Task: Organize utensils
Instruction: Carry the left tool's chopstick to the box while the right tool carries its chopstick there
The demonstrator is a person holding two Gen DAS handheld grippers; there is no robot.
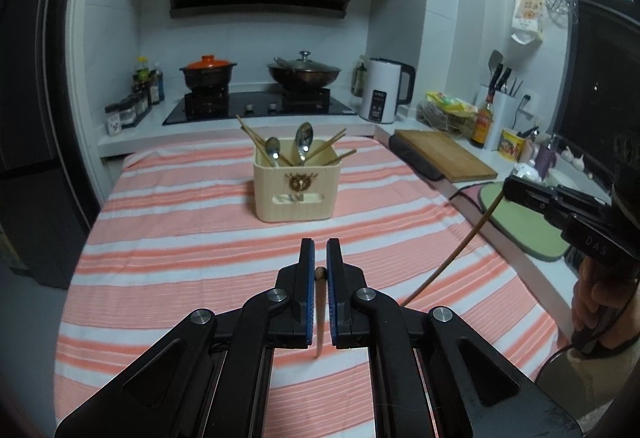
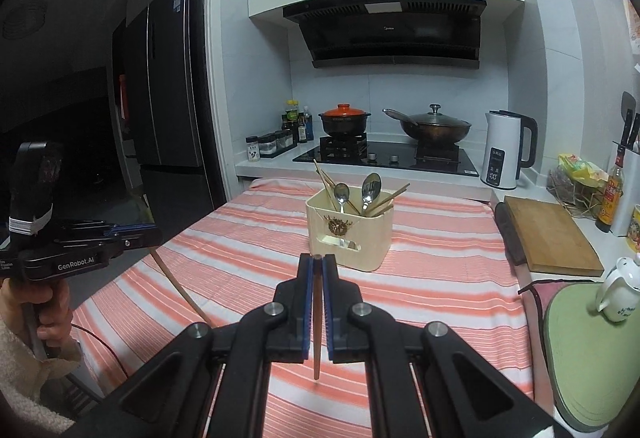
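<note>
**Both grippers clamped on one chopstick each, holder box ahead**

While the left gripper [image 1: 320,252] hangs above the striped cloth [image 1: 200,238], its jaws are pinched nearly together on a brown chopstick [image 1: 320,318] that runs down between the blue pads, its rounded top showing in the gap and its thin tip pointing at the cloth below. Off to its right, the right gripper [image 1: 510,185] comes in from the frame's edge, held by a hand [image 1: 592,302], with a second chopstick [image 1: 448,262] slanting down from its tips.

From the right wrist view, the right gripper [image 2: 319,258] is likewise closed on its chopstick [image 2: 317,318], which stands nearly upright between the pads, its tip hanging free over the cloth. To its left, the left gripper [image 2: 154,234] is seen side-on, gripped by a hand [image 2: 44,302] in a fleecy sleeve [image 2: 28,378].

Straight ahead of both grippers stands the cream utensil holder [image 1: 296,190] on the cloth, holding two metal spoons [image 1: 303,142] and several leaning chopsticks [image 1: 256,140]. Beyond it lies the gas hob [image 1: 256,106] with a clay pot [image 1: 208,72] and a lidded wok [image 1: 304,72]; farther right are a white kettle [image 1: 386,90] and a wooden cutting board [image 1: 448,154].
</note>
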